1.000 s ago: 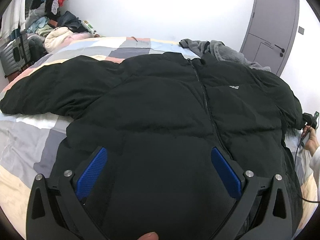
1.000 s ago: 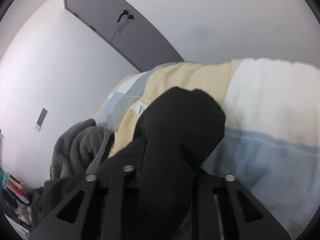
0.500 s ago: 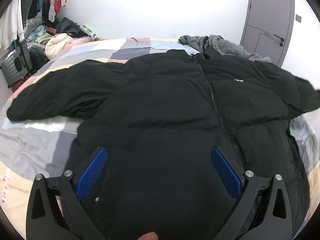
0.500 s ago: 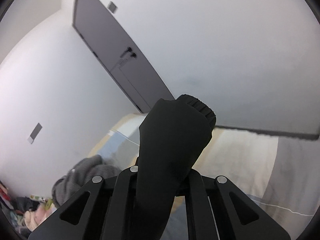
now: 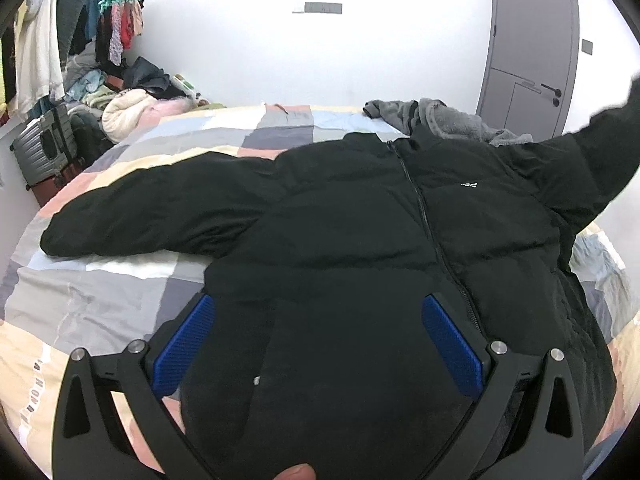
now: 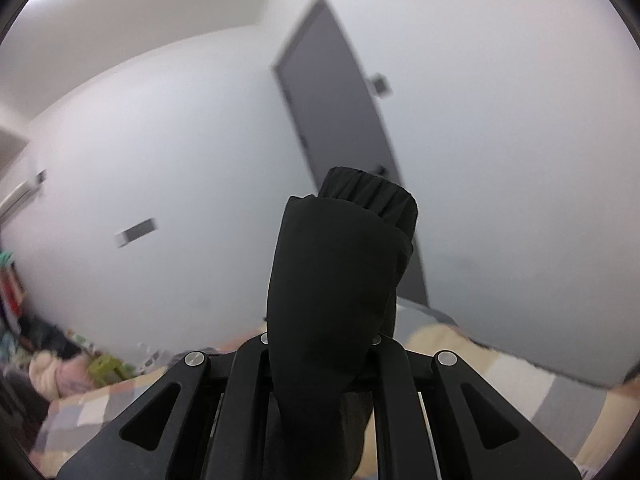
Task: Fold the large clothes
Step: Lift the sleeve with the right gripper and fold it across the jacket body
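Observation:
A large black puffer jacket [image 5: 360, 232] lies front up on the patchwork bed [image 5: 100, 304], zipper closed. Its left sleeve [image 5: 152, 212] stretches flat to the left. Its right sleeve [image 5: 600, 148] is lifted up toward the upper right. My left gripper [image 5: 316, 344] is open with blue pads [image 5: 184, 344], hovering over the jacket's hem. My right gripper [image 6: 324, 360] is shut on the right sleeve's end [image 6: 340, 280], cuff [image 6: 372, 196] pointing up, held high above the bed.
A grey fleece garment [image 5: 444, 120] lies behind the jacket's collar. A pile of clothes [image 5: 128, 100], a hanging rack and a grey suitcase [image 5: 44, 148] stand at the far left. A grey door [image 5: 528, 48] is at the back right.
My right gripper has lifted the right sleeve off the bed and swung it upward. My left gripper has risen and pulled back a little, staying open.

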`<state>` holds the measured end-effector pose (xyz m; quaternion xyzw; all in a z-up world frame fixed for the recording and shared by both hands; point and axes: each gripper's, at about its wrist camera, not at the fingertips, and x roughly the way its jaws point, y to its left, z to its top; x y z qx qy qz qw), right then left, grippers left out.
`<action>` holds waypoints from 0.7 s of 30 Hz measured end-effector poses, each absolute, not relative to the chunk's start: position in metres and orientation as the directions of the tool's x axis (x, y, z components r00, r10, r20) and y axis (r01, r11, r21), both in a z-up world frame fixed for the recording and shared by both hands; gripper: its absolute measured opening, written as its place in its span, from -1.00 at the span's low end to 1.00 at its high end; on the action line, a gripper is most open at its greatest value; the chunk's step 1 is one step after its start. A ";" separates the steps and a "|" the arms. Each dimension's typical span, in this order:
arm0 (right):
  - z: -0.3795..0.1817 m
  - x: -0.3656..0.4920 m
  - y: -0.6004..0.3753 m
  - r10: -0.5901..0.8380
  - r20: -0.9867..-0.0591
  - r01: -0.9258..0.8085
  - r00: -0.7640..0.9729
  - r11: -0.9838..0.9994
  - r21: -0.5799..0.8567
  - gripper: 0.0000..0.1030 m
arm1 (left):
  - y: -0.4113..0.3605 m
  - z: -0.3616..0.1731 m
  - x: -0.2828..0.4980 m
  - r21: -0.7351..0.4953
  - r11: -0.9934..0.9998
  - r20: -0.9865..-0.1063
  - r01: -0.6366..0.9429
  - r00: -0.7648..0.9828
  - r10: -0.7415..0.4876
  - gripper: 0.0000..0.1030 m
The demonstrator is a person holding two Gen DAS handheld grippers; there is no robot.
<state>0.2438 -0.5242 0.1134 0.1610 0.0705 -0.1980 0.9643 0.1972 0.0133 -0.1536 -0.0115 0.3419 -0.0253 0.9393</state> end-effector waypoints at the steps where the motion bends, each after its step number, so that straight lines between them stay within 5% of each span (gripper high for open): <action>1: 0.123 0.244 -0.508 -0.348 -0.185 0.387 0.919 0.884 0.262 -0.86 | 0.016 -0.153 0.194 -0.040 0.998 -0.639 0.041 0.767 -0.057 1.00; 11: 0.146 0.274 -0.297 -0.106 -0.130 0.118 0.986 0.989 0.093 -0.83 | 0.042 -0.151 0.182 -0.060 0.998 -0.635 0.022 0.771 -0.055 1.00; 21: 0.068 0.334 -0.109 0.188 -0.285 -0.202 0.940 0.979 -0.019 -0.83 | 0.081 -0.150 0.187 -0.036 0.998 -0.607 -0.046 0.795 0.015 1.00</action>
